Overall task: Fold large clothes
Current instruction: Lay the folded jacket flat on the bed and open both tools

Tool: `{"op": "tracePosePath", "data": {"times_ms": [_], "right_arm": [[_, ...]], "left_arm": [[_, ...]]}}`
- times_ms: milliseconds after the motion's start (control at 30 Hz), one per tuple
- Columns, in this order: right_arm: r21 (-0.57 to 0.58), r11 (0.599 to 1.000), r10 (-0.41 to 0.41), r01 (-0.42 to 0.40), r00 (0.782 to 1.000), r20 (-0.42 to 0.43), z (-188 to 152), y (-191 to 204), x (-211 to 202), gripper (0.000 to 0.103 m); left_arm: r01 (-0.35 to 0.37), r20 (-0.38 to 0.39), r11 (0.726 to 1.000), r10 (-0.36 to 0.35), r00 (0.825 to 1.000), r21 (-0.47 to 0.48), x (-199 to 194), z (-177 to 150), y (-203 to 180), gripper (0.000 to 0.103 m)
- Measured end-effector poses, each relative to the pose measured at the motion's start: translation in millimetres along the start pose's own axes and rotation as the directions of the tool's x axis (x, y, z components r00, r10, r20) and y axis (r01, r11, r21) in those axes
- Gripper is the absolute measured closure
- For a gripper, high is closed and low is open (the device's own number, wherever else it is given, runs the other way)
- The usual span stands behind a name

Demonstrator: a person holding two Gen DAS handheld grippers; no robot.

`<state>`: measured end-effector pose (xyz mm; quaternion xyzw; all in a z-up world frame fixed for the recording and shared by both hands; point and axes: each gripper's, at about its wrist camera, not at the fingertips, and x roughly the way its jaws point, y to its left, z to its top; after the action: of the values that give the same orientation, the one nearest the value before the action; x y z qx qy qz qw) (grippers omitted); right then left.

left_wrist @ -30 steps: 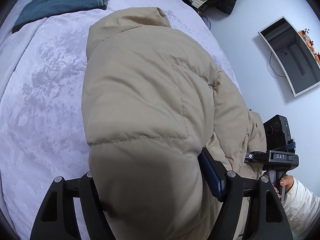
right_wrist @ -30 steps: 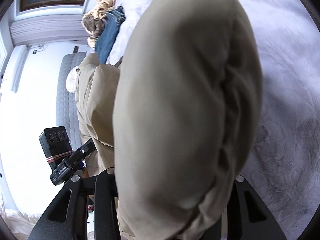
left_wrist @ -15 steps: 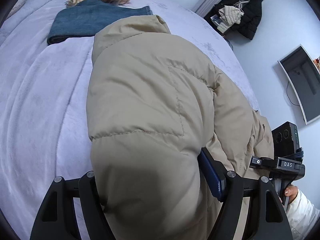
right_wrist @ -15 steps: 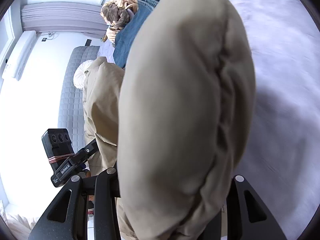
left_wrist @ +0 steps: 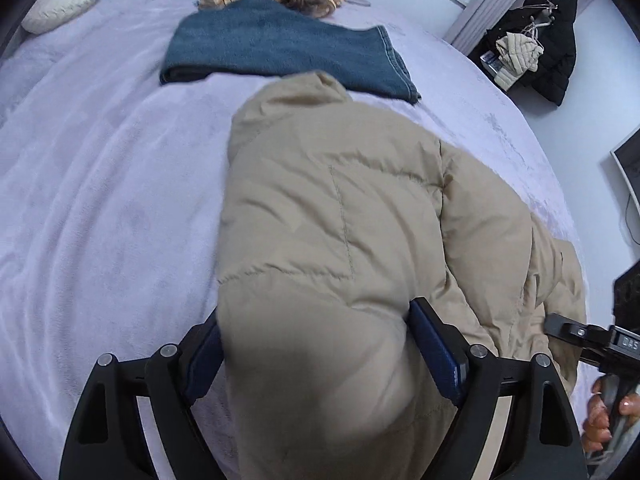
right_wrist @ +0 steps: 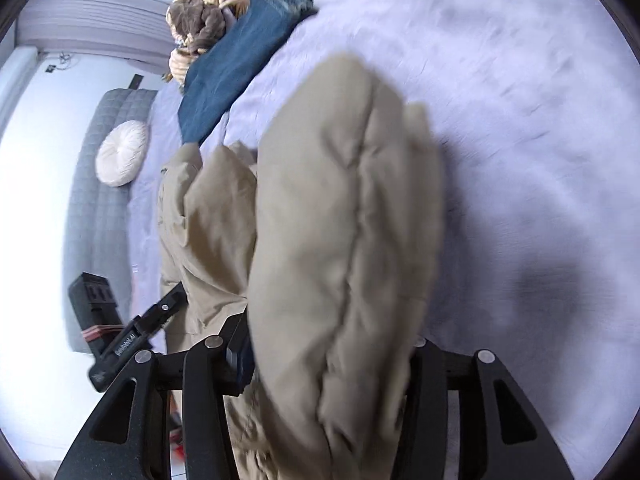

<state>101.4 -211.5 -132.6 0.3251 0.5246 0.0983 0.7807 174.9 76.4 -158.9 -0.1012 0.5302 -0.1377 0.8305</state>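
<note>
The puffy tan coat (left_wrist: pixel 332 240) fills the middle of both views, lying on the big purple bed (left_wrist: pixel 100 208). The left gripper (left_wrist: pixel 316 356) has its two jaws wide apart with a fat bunch of coat squeezed between them. The right gripper (right_wrist: pixel 324 364) holds another thick bunch the same way.

I think the fold is only partly done. The coat is bunched up and lumpy, not flat and neat, and both grippers have it in hand. It has to be laid down and smoothed.

A folded pair of blue jeans (left_wrist: pixel 280 48) lies in the upper middle of the left view, so that one looks finished.

The coat hides the gripper tips. The right view is blurry. The coat's bottom edge is cut off.
</note>
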Motion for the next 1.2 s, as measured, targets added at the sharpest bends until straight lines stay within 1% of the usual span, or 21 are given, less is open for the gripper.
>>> {"op": "tracePosePath", "data": {"times_ms": [67,100,133,167,200,233,300,333,400,433,467,500,567,600,633,667,767,867,1033,1200], "right_arm": [[-0.039,0.997,-0.064,0.067,0.995,0.071,-2,7,-31,0.052],[-0.058,0.994,-0.083,0.09,0.991,0.105,0,11,-44,0.052],[-0.084,0.99,-0.097,0.11,0.984,0.147,0,18,-57,0.057],[-0.111,0.986,-0.105,0.126,0.978,0.179,-2,25,-69,0.071],[-0.129,0.983,-0.103,0.131,0.974,0.203,0,27,-77,0.075],[-0.143,0.983,-0.082,0.116,0.972,0.22,2,33,-82,0.076],[-0.175,0.983,-0.021,0.057,0.979,0.204,8,52,-72,0.076],[-0.19,0.98,-0.015,0.053,0.98,0.197,9,64,-60,0.076],[-0.214,0.975,-0.026,0.066,0.983,0.183,12,81,-33,0.077],[-0.207,0.975,-0.043,0.08,0.983,0.178,16,83,-18,0.077],[-0.196,0.976,-0.064,0.098,0.982,0.176,15,85,-16,0.077],[-0.18,0.974,-0.109,0.141,0.978,0.175,16,82,-5,0.078],[-0.122,0.968,-0.199,0.219,0.968,0.154,12,61,9,0.084],[-0.078,0.97,-0.221,0.232,0.967,0.13,11,47,17,0.088],[-0.044,0.972,-0.224,0.23,0.968,0.111,9,36,21,0.098],[-0.016,0.974,-0.223,0.225,0.97,0.097,7,22,26,0.103],[-0.005,0.977,-0.21,0.212,0.974,0.089,2,11,28,0.103],[-0.03,0.974,-0.222,0.225,0.971,0.088,1,17,25,0.103],[-0.058,0.973,-0.217,0.223,0.972,0.086,-8,31,6,0.103],[-0.089,0.97,-0.22,0.227,0.972,0.083,-31,44,-18,0.103]], "left_arm": [[-0.027,0.086,1.0,0.026,0.996,0.006,-18,7,0,0.016],[-0.032,0.115,0.999,0.031,0.993,0.007,-23,12,0,0.016],[-0.033,0.126,0.999,0.032,0.992,0.01,-25,17,0,0.016],[-0.033,0.122,0.999,0.031,0.992,0.014,-23,22,2,0.016],[-0.038,0.117,0.999,0.036,0.993,0.014,-19,25,1,0.016],[-0.039,0.106,0.999,0.037,0.994,0.015,-12,28,1,0.016],[-0.041,0.076,0.999,0.039,0.996,0.02,3,29,-4,0.016],[-0.042,0.067,0.999,0.04,0.997,0.025,7,28,-9,0.016],[-0.067,0.071,0.996,0.063,0.995,0.055,14,25,-22,0.015],[-0.081,0.075,0.994,0.075,0.994,0.074,14,23,-30,0.015],[-0.095,0.077,0.991,0.088,0.993,0.095,16,22,-38,0.015],[-0.109,0.078,0.988,0.101,0.992,0.109,18,20,-44,0.015],[-0.118,0.074,0.985,0.11,0.991,0.126,20,19,-51,0.015],[-0.118,0.07,0.984,0.11,0.991,0.132,22,18,-53,0.015],[-0.116,0.067,0.984,0.108,0.992,0.137,22,18,-55,0.015],[-0.113,0.065,0.983,0.105,0.992,0.142,21,17,-56,0.015],[-0.127,0.061,0.979,0.119,0.991,0.159,14,15,-60,0.015],[-0.137,0.041,0.979,0.132,0.99,0.149,2,12,-58,0.015],[-0.151,0.008,0.98,0.152,0.988,0.126,-20,0,-46,0.015],[-0.166,-0.024,0.977,0.171,0.985,0.137,-37,-19,-40,0.015]]}}
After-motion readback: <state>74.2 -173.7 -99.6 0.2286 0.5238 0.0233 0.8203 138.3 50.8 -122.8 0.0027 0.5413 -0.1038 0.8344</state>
